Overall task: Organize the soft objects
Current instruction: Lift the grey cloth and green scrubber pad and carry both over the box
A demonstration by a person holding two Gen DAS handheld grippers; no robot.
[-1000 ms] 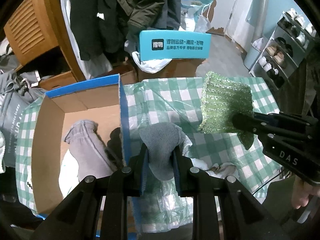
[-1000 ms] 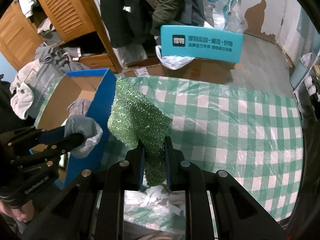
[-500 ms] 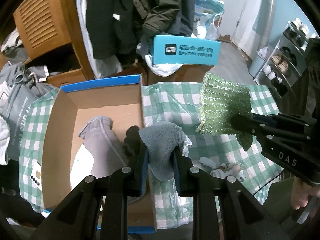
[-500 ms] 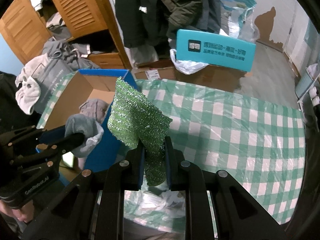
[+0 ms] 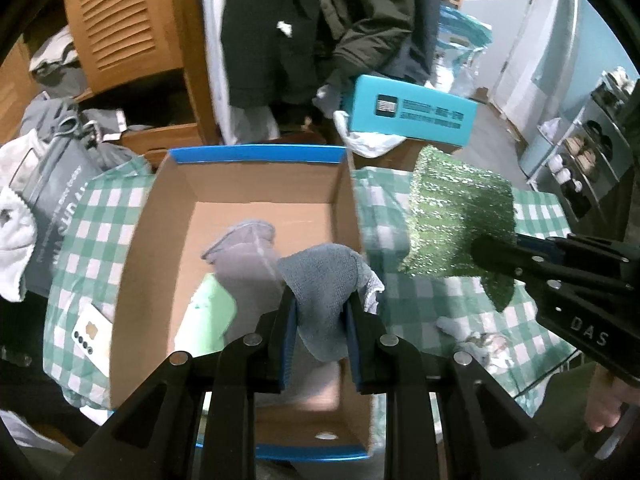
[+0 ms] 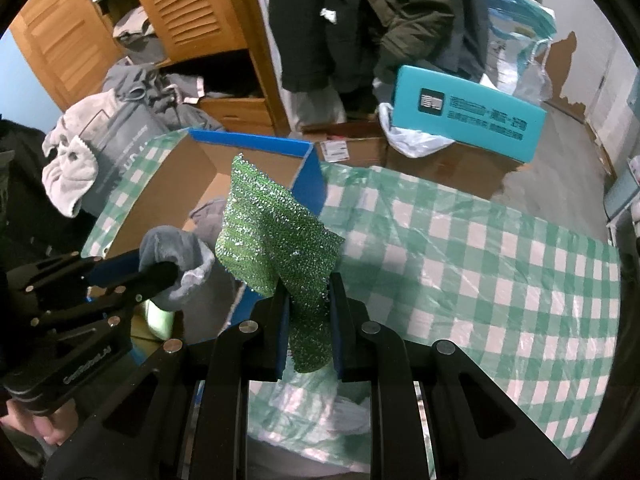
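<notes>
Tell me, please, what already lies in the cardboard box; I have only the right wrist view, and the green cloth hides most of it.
Observer: A grey sock lies on the floor of the box, touching a pale green item.
Operator: Thank you. Does anything lie beyond the box's left wall?
Observer: Yes, a white phone lies flat on the checked cloth, close to that wall.

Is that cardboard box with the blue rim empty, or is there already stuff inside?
Not empty. The open cardboard box already holds a grey cloth and a pale green item.
</notes>
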